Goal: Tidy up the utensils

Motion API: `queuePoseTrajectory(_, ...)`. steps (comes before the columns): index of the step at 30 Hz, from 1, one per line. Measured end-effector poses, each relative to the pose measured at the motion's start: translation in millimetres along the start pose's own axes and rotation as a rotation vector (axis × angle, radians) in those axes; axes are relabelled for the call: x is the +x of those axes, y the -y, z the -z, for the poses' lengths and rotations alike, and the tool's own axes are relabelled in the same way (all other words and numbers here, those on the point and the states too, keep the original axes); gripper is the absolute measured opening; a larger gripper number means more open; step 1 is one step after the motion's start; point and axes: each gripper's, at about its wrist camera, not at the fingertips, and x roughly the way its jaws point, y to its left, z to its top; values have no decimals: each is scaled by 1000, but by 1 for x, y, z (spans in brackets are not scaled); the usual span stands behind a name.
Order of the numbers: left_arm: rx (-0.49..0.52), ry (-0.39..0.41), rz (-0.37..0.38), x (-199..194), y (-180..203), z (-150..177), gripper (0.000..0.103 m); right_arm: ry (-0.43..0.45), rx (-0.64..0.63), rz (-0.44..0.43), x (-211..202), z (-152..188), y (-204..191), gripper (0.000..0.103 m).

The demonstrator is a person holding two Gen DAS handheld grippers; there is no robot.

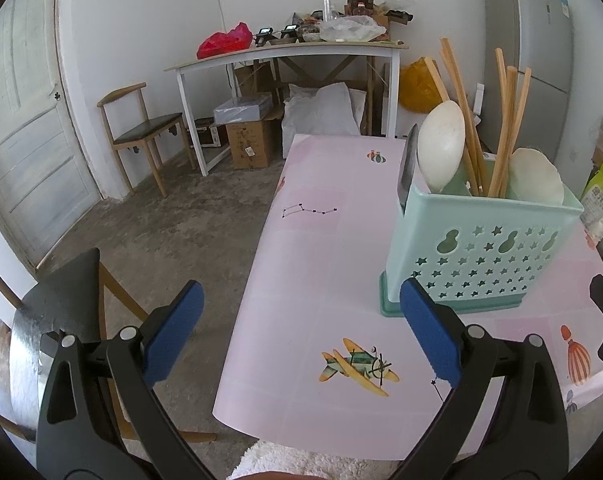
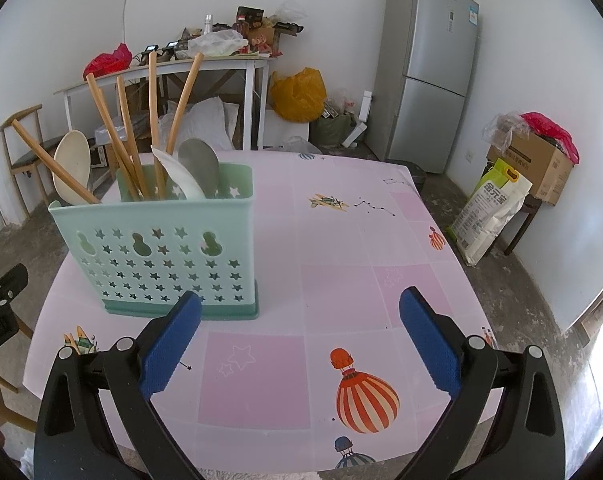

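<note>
Pink patterned table (image 1: 321,248) (image 2: 341,240), printed with planes, balloons and star lines, filling the middle of both views. Upright on it, a mint-green utensil holder (image 1: 481,248) (image 2: 157,256) with star and gourd cut-outs, seated in a darker green base tray.

Crowded inside the holder: wooden chopsticks (image 1: 505,128) (image 2: 125,136) leaning at mixed angles, a cream spoon (image 1: 439,152) (image 2: 71,172) bowl-up at one end, a white spoon (image 1: 535,178) (image 2: 181,178) tilted toward the other end, a grey metal spoon (image 2: 199,168) beside the white one in the right wrist view, and a dark blade-like piece (image 1: 407,164) at the holder's edge in the left wrist view; which compartment each sits in, not clear.

Left gripper (image 1: 301,336): jaws spread wide, blue pads (image 1: 173,336) holding nothing. Holder ahead and off to the right of the gap, its base corner just behind the right pad tip in the picture; touching or not, impossible to say. Between the pads, only bare tabletop and floor past the table's near-left edge.

Right gripper (image 2: 301,340): jaws likewise wide apart, pads (image 2: 431,344) empty. Holder ahead and left of the gap, its base just past the left pad tip; contact not certain. Between these pads, bare tablecloth and a striped balloon print.

Edge of the other gripper visible at the side of each view.
</note>
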Motion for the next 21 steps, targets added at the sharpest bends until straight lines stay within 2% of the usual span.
queuePoseTrajectory(21, -3, -4, 2, 1, -2, 1, 95, -3, -2, -2, 2, 1, 1, 96)
